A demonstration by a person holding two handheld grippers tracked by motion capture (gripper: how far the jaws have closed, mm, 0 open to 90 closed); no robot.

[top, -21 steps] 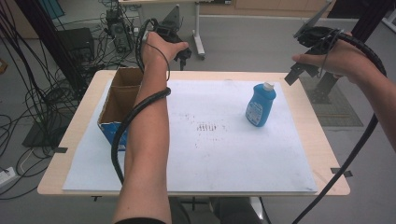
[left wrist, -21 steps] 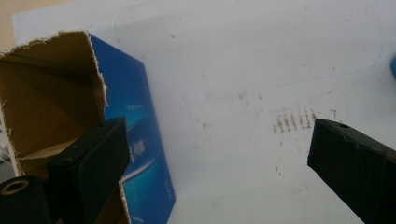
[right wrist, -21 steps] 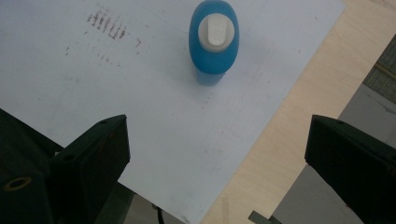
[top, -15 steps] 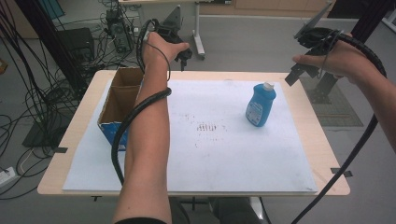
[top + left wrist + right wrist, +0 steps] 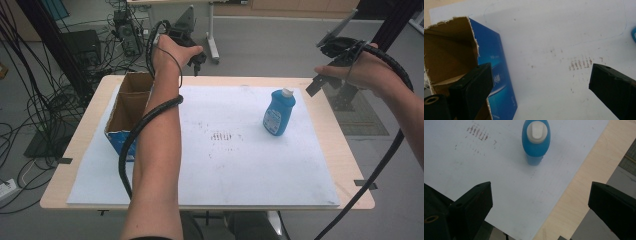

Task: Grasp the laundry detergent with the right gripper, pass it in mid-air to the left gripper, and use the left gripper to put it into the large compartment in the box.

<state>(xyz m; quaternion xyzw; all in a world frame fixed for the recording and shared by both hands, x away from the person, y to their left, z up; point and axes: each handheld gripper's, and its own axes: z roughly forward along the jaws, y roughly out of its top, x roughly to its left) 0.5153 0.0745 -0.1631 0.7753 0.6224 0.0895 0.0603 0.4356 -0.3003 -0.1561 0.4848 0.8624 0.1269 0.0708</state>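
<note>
Over the far edge of the table, both hands look just as they did a moment before. The left gripper (image 5: 196, 59) hangs wide open by the cardboard box (image 5: 127, 107), the right gripper (image 5: 320, 82) wide open and empty. The blue bottle (image 5: 278, 112) stands upright on the white sheet (image 5: 225, 165), same spot.

left gripper (image 5: 196, 61): raised past table (image 5: 350, 150) far edge, jaws wide, empty
right gripper (image 5: 320, 82): above table's right edge, jaws wide, empty

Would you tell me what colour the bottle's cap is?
White, on the blue bottle; its cap shows best in the right gripper view.
</note>
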